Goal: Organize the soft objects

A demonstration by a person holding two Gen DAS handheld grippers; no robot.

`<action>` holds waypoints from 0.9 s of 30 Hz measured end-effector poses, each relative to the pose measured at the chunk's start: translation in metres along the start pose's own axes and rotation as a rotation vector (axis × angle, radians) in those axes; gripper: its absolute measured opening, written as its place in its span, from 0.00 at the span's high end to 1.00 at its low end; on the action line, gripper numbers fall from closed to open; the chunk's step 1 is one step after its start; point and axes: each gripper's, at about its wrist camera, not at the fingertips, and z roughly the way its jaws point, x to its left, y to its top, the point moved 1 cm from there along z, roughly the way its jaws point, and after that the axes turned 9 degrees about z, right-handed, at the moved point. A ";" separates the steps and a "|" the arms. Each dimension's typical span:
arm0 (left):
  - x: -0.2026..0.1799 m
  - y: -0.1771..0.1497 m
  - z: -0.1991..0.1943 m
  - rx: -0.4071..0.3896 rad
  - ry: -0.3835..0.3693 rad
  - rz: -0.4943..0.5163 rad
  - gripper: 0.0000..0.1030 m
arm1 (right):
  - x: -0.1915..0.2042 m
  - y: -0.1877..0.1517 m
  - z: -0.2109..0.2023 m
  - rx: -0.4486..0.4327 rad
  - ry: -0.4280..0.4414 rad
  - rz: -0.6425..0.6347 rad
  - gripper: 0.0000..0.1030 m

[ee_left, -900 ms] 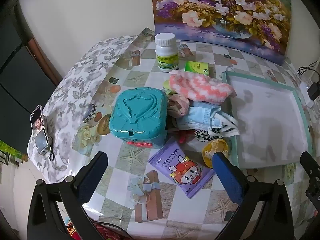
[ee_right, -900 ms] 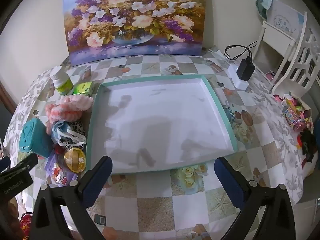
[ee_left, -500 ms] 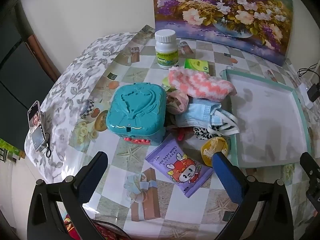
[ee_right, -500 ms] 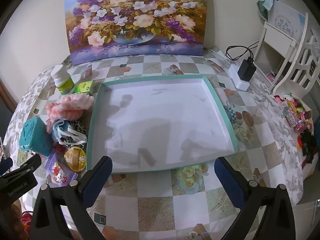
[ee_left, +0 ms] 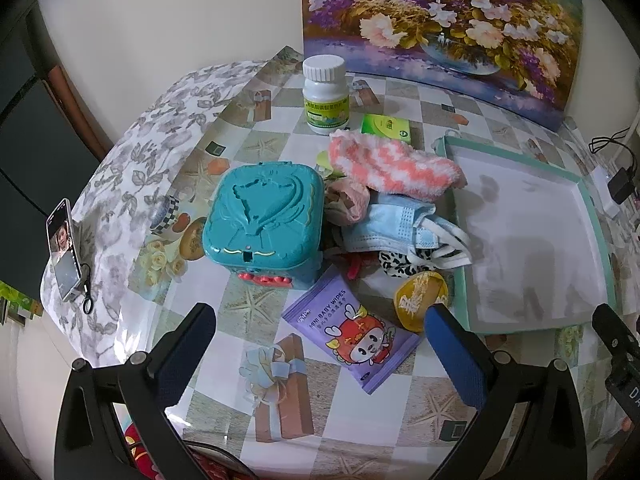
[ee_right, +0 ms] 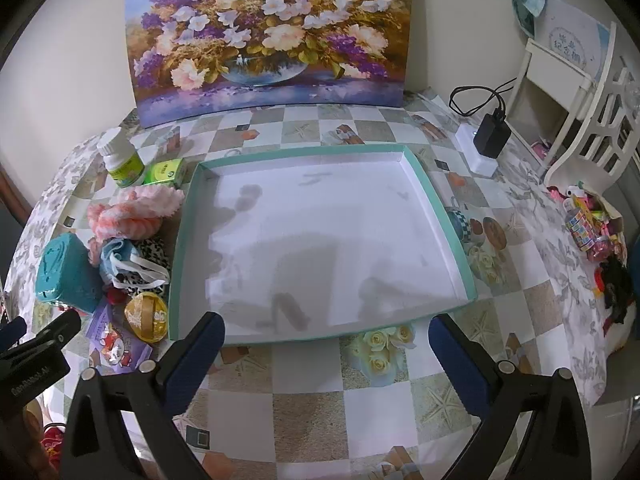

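Observation:
A heap of soft things lies left of the tray: a pink-and-white fuzzy sock (ee_left: 394, 166) (ee_right: 132, 212), blue face masks (ee_left: 400, 228) (ee_right: 120, 260), a pink cloth (ee_left: 348, 204) and a leopard-print cloth (ee_left: 400, 264). The teal-rimmed white tray (ee_left: 528, 232) (ee_right: 320, 240) holds nothing. My left gripper (ee_left: 318, 314) hovers open above the near side of the heap, over a purple baby-wipes pack (ee_left: 352, 332). My right gripper (ee_right: 326, 322) hangs open over the tray's near rim. Neither holds anything.
A teal plastic box (ee_left: 264, 220), a gold round packet (ee_left: 420, 300), a white pill bottle (ee_left: 325, 94) and a green carton (ee_left: 386, 128) ring the heap. A phone (ee_left: 62, 248) stands at the table's left edge. A flower painting (ee_right: 272, 32), a charger (ee_right: 490, 136) and a white chair (ee_right: 580, 100) stand behind.
The left gripper has drifted slightly, so the scene sits a little higher and further left in its view. The right gripper has barely moved. Nothing on the table has shifted.

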 end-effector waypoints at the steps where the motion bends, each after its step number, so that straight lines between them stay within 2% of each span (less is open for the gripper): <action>1: 0.000 0.000 0.000 0.002 0.001 0.000 0.00 | 0.000 0.000 0.000 0.001 0.000 -0.001 0.00; 27: 0.002 -0.002 0.009 0.039 0.001 -0.002 0.00 | 0.002 0.001 0.003 0.016 -0.003 -0.013 0.00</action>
